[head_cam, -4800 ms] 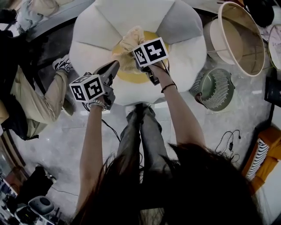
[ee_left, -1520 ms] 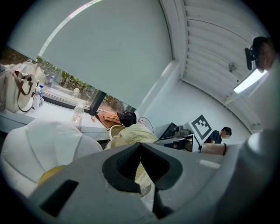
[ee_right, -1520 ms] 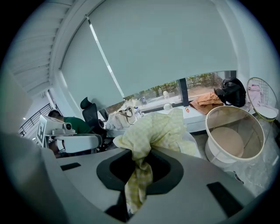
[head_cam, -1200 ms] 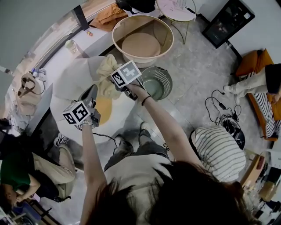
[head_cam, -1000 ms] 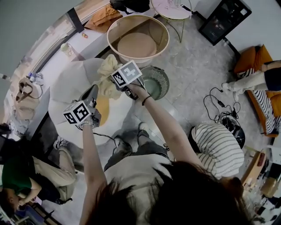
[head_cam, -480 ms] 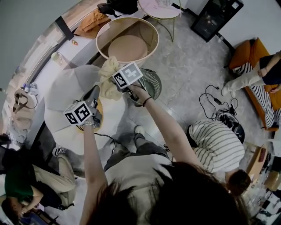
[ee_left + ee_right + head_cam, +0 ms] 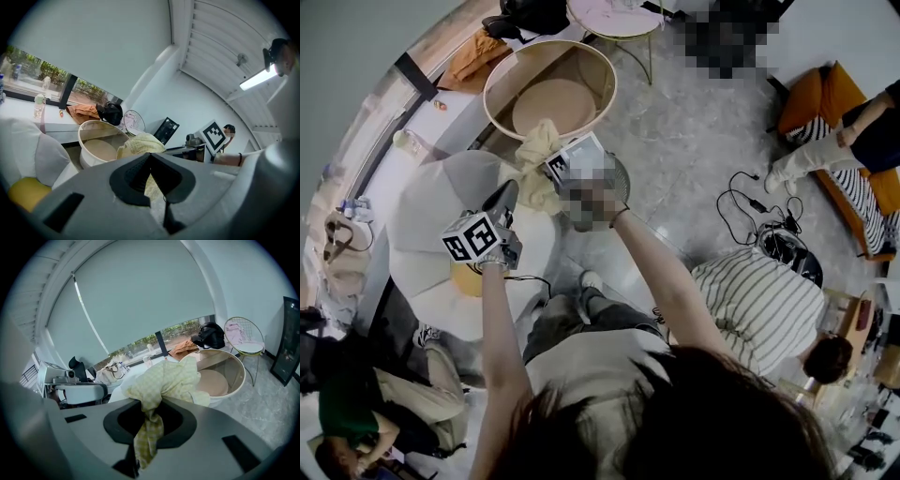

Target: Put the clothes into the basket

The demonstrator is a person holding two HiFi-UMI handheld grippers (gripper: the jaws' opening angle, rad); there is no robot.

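Observation:
A pale yellow checked cloth [image 7: 536, 161] hangs bunched from my right gripper [image 7: 555, 169], which is shut on it; its folds spill over the jaws [image 7: 164, 378]. The big round beige basket [image 7: 546, 86] stands just beyond, and the cloth overlaps its near rim in the head view. In the right gripper view the basket [image 7: 234, 369] is to the right behind the cloth. My left gripper [image 7: 508, 191] is held beside the cloth on its left, its jaws shut at the tips [image 7: 150, 157] with nothing gripped. From there the cloth [image 7: 140, 143] and basket [image 7: 101, 145] lie ahead.
A white petal-shaped cushion [image 7: 431, 202] with a yellow centre lies under the left arm. A green wire bin [image 7: 623, 183] sits beneath the right hand. A wire-legged side table [image 7: 614, 14], floor cables [image 7: 750, 202] and seated people [image 7: 764, 305] surround the spot.
Both grippers have travelled together from over the cushion toward the basket. The cloth, still held by the right gripper, now reaches the basket's near rim.

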